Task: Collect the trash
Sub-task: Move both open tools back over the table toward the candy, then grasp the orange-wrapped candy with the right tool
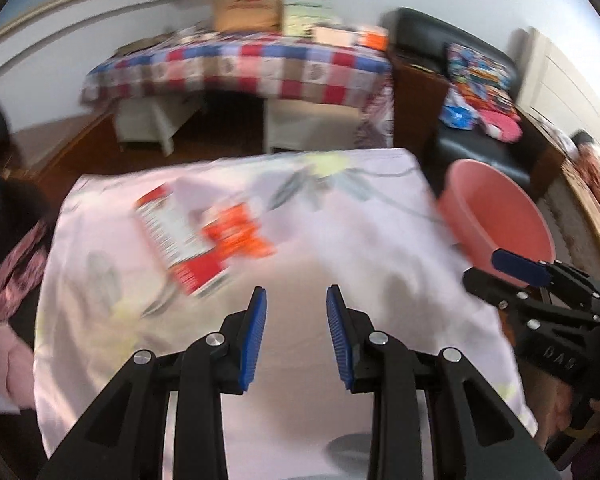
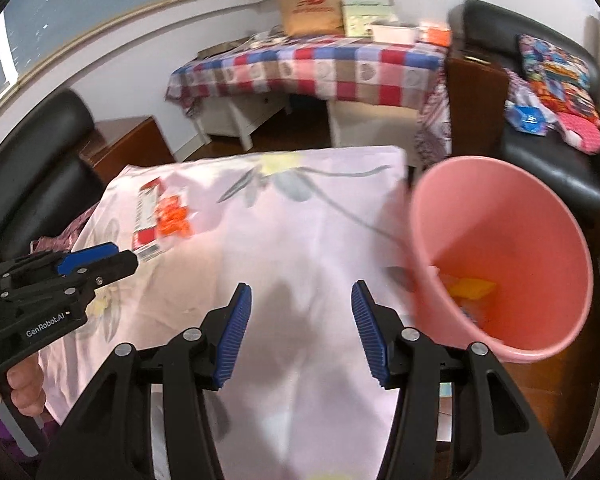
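Both grippers held out, jaws apart and empty.
The left gripper (image 1: pixel 296 294) and right gripper (image 2: pixel 301 290) point forward and down, side by side, nothing between their blue pads; fingers (image 2: pixel 25 390) wrap the left handle.

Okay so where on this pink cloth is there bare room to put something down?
The cloth is bare from the red-and-white box and orange wrappers at its left across to the pink bucket off its right edge, including the near middle. The crowded part is the left, around that trash.
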